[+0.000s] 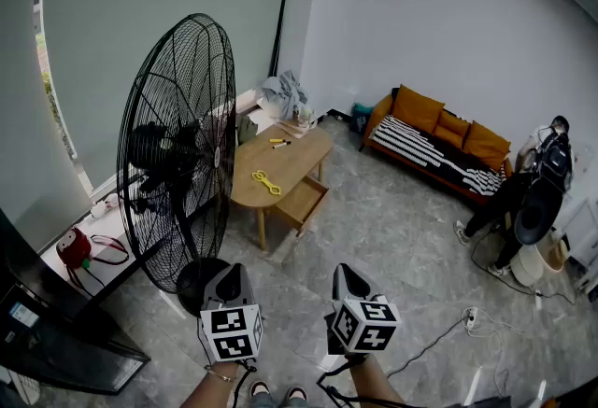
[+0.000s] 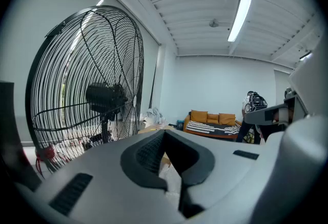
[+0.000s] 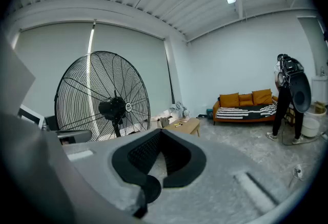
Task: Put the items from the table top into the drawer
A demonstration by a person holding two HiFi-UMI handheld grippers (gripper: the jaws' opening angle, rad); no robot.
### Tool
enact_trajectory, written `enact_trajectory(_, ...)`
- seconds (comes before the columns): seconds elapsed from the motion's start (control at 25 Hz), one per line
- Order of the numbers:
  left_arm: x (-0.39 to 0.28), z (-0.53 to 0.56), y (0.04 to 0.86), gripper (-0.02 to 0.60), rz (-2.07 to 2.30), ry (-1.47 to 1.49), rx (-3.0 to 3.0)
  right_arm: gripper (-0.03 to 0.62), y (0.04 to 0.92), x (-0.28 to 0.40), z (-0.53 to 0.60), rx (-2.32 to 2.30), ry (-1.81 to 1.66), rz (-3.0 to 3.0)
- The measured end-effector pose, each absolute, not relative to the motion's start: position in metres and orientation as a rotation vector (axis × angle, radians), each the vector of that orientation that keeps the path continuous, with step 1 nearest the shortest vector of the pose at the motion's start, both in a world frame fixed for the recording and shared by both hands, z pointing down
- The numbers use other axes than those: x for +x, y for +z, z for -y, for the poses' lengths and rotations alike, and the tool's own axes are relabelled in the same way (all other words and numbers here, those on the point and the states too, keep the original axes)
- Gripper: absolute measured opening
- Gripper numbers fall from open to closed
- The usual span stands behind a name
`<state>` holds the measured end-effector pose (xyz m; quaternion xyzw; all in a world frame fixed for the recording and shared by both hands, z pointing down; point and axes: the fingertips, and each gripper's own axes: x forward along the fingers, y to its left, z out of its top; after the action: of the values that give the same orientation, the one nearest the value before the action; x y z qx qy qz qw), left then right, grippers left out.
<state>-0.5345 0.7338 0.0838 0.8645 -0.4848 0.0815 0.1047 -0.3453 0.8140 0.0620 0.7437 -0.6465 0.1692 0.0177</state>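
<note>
The biggest thing I see is a tall black fan [image 1: 177, 154] on the left. Far off on the right is an orange sofa [image 1: 439, 149] with a stripy cover. Between them stands a light brown wooden table [image 1: 291, 161], and its drawer [image 1: 301, 203] sticks out open on the near side. My left tongs [image 1: 233, 270] and right tongs [image 1: 345, 272] are near me, well apart from the table, both closed with nothing in them. On the table top lie a yellow loopy thing [image 1: 266, 181] near the drawer and two little pens [image 1: 279, 143] farther back.
</note>
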Motion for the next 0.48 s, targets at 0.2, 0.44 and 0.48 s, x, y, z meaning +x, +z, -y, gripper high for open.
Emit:
enact_trajectory(0.2, -0.540, -0.734, 0.084, -0.008, 1.417, 0.247, 2.558, 0.005, 0.063, -0.353, -0.813, 2.312, 0.529, 2.006)
enact_trajectory(0.44, -0.541, -0.729, 0.083, -0.008, 1.398, 0.246, 2.578, 0.005, 0.064, -0.361, -0.807, 2.317, 0.535, 2.017)
enact_trajectory(0.48, -0.541, -0.729, 0.082, -0.008, 1.394, 0.241, 2.583, 0.005, 0.065, -0.362, -0.805, 2.320, 0.539, 2.023)
